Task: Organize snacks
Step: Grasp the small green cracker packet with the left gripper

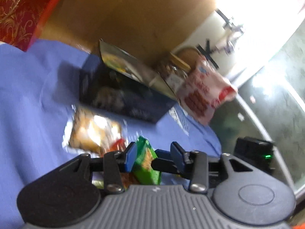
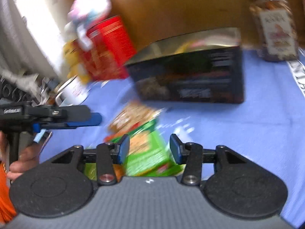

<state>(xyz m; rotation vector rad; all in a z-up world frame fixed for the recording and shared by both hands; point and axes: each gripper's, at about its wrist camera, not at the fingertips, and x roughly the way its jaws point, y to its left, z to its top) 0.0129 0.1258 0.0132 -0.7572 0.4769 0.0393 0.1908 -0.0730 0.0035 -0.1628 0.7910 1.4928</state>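
Both views are motion-blurred. A green snack packet [image 2: 150, 156] lies on the blue cloth between the open fingers of my right gripper [image 2: 149, 150]. It also shows in the left wrist view [image 1: 145, 162], between the open fingers of my left gripper [image 1: 154, 156]. An orange-brown snack packet [image 1: 93, 131] lies just beyond; it also shows in the right wrist view [image 2: 133, 116]. A dark open tin box [image 2: 190, 76] stands behind, also seen in the left wrist view [image 1: 122, 93]. My left gripper appears at the left of the right wrist view [image 2: 95, 119].
A red can [image 2: 108, 47] and a white-pink bag [image 2: 89, 9] are at the back left. A snack jar [image 2: 276, 30] stands at the back right. A red-white packet [image 1: 204, 89] hangs over the table edge. A brown board [image 1: 133, 15] backs the table.
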